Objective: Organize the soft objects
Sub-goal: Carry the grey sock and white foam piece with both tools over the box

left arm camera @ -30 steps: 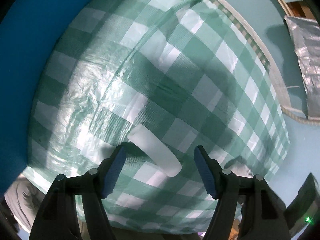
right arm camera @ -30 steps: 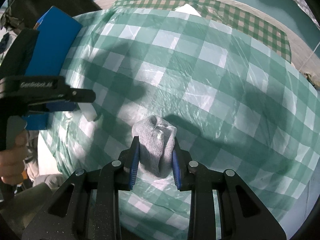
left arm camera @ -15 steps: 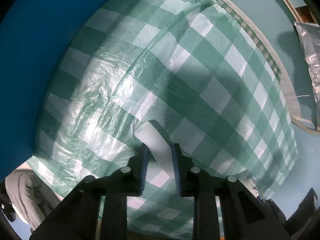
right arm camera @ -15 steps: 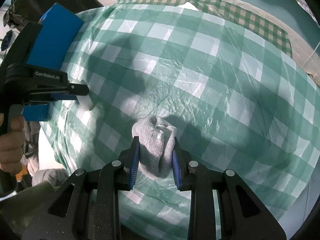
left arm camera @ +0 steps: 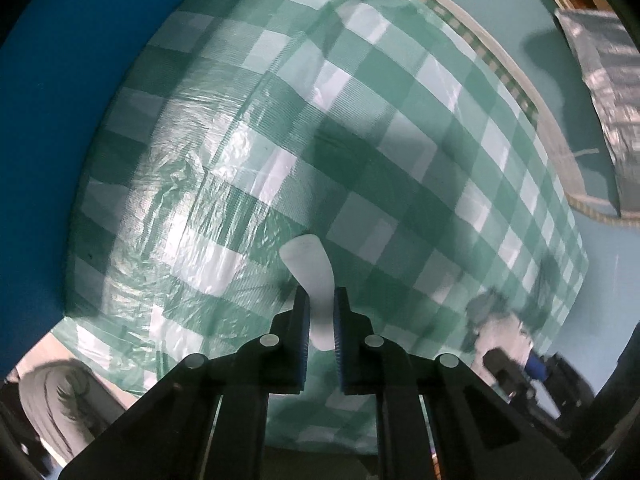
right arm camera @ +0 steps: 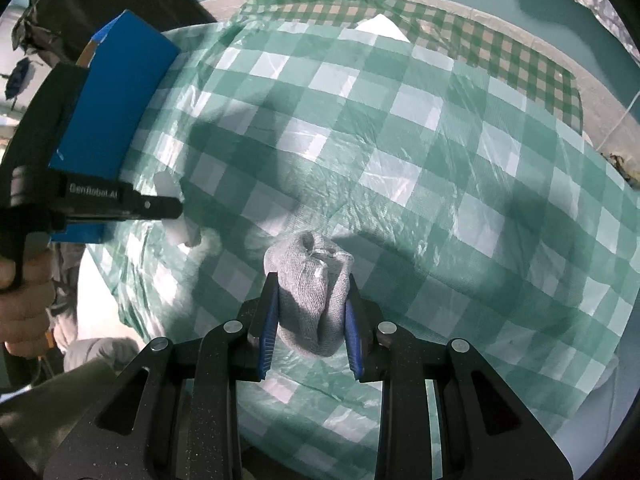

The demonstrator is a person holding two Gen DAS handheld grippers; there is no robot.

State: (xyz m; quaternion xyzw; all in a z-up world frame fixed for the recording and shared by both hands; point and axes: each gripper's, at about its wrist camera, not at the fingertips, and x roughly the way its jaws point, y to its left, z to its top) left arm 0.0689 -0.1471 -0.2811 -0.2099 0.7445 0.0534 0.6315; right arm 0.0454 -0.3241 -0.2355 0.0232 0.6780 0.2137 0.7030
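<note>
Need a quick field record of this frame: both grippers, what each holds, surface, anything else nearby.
left gripper: shut on white soft strip, which sticks out past the fingertips
right gripper: shut on grey knit bundle
surface: green-and-white checked plastic sheet, wrinkled, glossy
under the sheet at the far edge: smaller-check cloth
other: blue box at the sheet's left edge, behind the left gripper in the right wrist view
</note>
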